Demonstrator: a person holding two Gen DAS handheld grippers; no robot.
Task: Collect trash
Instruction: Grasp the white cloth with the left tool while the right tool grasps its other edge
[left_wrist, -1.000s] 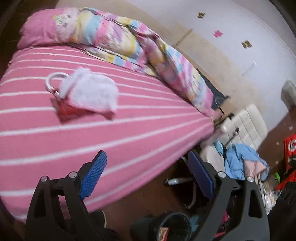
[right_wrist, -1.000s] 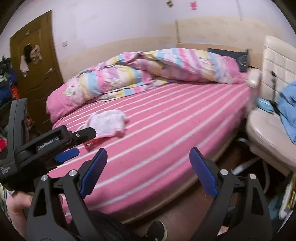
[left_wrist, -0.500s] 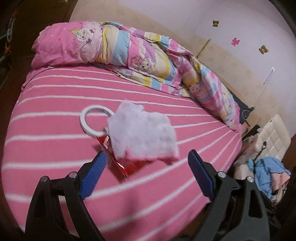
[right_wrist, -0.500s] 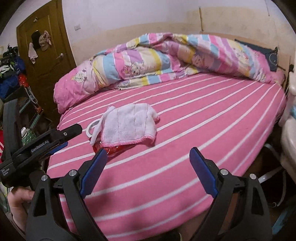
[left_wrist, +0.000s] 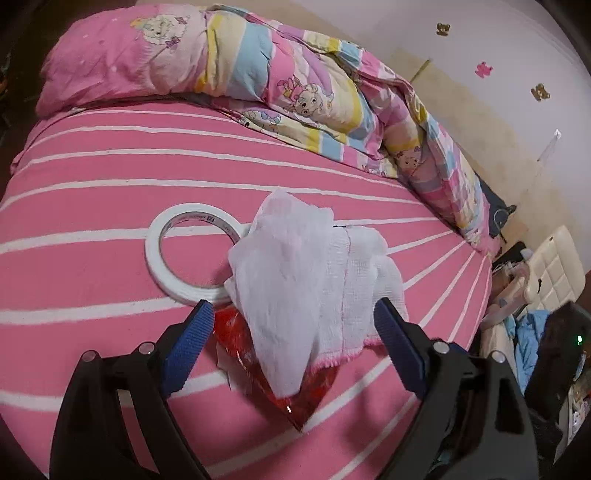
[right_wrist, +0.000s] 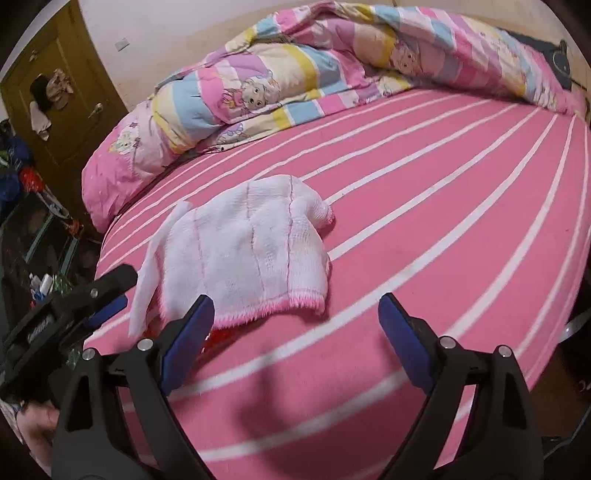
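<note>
A white cloth with a pink fringed edge (left_wrist: 317, 280) lies on the pink striped bed (left_wrist: 92, 295), over a shiny red wrapper (left_wrist: 295, 391). A roll of white tape (left_wrist: 162, 254) lies just left of the cloth, partly under it. My left gripper (left_wrist: 293, 332) is open, its blue pads either side of the cloth's near edge, just above it. In the right wrist view the cloth (right_wrist: 243, 251) lies ahead and left; a bit of the red wrapper (right_wrist: 218, 338) shows beneath. My right gripper (right_wrist: 295, 332) is open and empty over the bed. The left gripper (right_wrist: 107, 299) shows at its left.
A rumpled pink, yellow and blue quilt (left_wrist: 295, 85) lies along the far side of the bed (right_wrist: 443, 221). A cream padded chair (left_wrist: 550, 266) with blue clothes (left_wrist: 524, 339) stands off the bed's right end. A brown door (right_wrist: 48, 99) and clutter are at far left.
Both grippers have moved in over the bed toward the cloth pile. The left one now straddles the cloth's near edge. Cloth, wrapper and tape have not moved.
</note>
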